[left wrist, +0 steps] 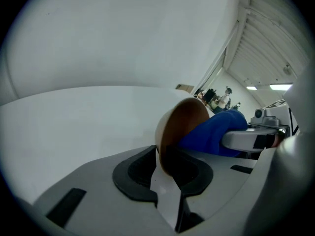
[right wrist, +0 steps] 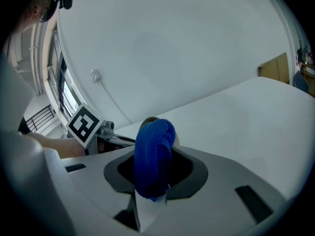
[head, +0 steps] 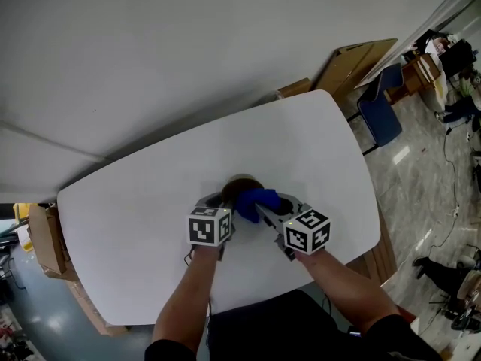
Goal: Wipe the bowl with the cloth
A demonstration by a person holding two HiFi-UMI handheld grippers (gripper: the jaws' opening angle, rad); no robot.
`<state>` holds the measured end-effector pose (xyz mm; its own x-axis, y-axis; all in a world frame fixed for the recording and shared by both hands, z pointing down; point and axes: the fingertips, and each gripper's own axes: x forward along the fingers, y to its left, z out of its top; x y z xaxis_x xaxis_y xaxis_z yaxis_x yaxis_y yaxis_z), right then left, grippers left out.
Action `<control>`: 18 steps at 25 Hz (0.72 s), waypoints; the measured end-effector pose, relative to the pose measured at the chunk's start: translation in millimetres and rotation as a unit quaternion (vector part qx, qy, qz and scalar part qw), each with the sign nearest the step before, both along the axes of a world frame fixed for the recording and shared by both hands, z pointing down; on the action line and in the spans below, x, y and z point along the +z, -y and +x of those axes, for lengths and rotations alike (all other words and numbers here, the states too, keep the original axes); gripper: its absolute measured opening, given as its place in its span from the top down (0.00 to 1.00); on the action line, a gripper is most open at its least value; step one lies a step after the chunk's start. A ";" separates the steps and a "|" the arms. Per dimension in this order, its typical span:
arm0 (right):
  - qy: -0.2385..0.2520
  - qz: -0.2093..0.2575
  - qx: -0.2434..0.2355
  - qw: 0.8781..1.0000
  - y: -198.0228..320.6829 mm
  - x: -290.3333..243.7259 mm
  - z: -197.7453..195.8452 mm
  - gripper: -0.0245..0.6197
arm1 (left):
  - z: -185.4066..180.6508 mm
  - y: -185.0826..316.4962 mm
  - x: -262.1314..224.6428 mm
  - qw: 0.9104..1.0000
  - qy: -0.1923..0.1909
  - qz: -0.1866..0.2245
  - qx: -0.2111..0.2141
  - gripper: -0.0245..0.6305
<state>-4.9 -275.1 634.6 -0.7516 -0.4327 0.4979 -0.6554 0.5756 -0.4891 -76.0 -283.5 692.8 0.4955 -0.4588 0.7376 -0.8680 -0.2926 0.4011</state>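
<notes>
Over the near middle of the white table, both forearms are extended from the near edge and converge toward each other. Forearms are bare, with dark sleeves seen at the elbows.

Left gripper is pointed away and downward. Its jaws are clamped on the rim of the bowl. In the left gripper view the rim is seen pinched between the two pads, near wall of the bowl between them. The bowl is held tipped on its side, brown inside turned to the right, pale outside turned to the left. Whether it touches the table cannot be told.

Right gripper is angled in from the near right, pointed to the far left and slightly down. Its jaws are closed on the blue cloth, which is bunched upright between the pads in the right gripper view. The free end of the cloth is pushed into the open mouth of the bowl and is touching its brown inner face.

Both gripper tips are just beside each other at the bowl.

Markings: black-and-white square markers are seen on the cube of each gripper. Readable text is found on neither gripper, bowl nor cloth.

Far right of the table, a blue chair and leaning cardboard sheets are seen.
</notes>
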 end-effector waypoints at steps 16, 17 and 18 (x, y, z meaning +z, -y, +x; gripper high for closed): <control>0.034 0.087 0.036 0.995 -16.8 -95.6 -3.4 0.84 | 11.9 -13.4 -121.2 0.988 -0.061 0.098 -0.102 0.91; 0.040 0.098 0.043 0.993 -18.0 -106.5 -3.6 0.84 | 15.5 -15.6 -134.0 0.986 -0.069 0.108 -0.108 0.91; 0.045 0.108 0.049 0.992 -19.9 -117.1 -3.8 0.84 | 19.7 -18.2 -146.5 0.984 -0.075 0.118 -0.111 0.91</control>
